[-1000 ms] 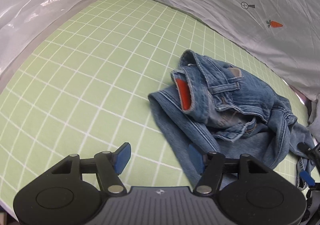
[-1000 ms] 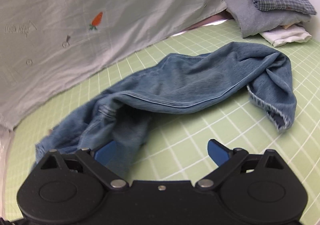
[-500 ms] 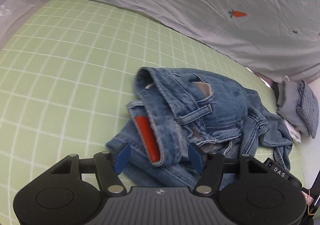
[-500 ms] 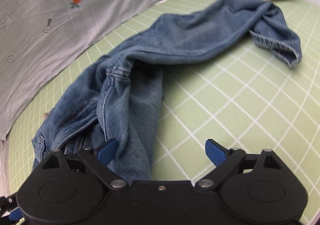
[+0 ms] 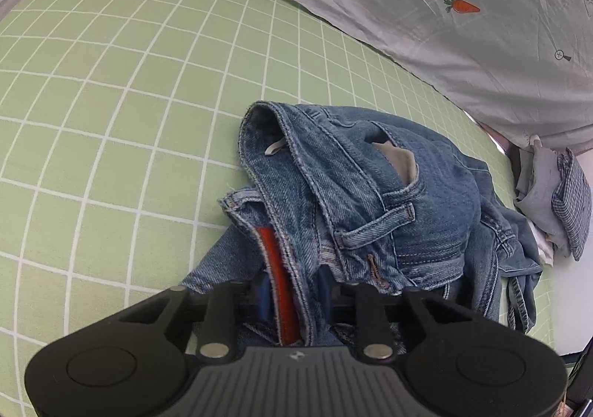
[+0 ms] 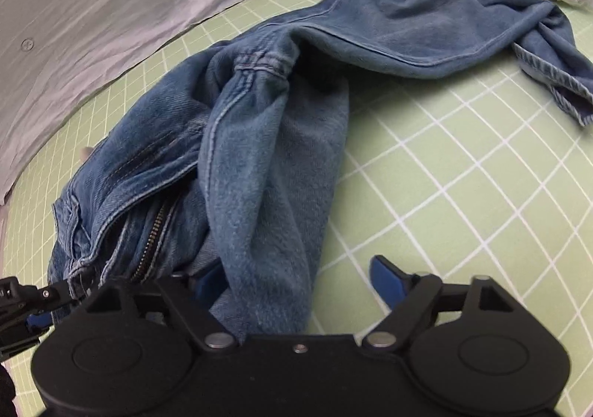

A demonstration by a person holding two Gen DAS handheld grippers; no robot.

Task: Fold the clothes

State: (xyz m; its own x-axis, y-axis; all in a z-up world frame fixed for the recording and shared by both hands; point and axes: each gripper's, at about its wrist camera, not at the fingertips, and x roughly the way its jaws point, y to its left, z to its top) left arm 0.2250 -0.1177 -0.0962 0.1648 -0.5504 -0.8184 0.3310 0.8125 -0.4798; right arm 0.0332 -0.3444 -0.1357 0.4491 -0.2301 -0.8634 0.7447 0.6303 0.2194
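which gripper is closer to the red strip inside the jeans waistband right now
Left. The left gripper has closed on the crumpled blue denim jeans with the red strip between its fingers. The right gripper is open at a leg fold; the strip is not visible there.

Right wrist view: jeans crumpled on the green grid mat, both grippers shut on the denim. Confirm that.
Only the left gripper is shut on the jeans. The right wrist view shows the right gripper open, denim lying between its fingers on the green grid mat.
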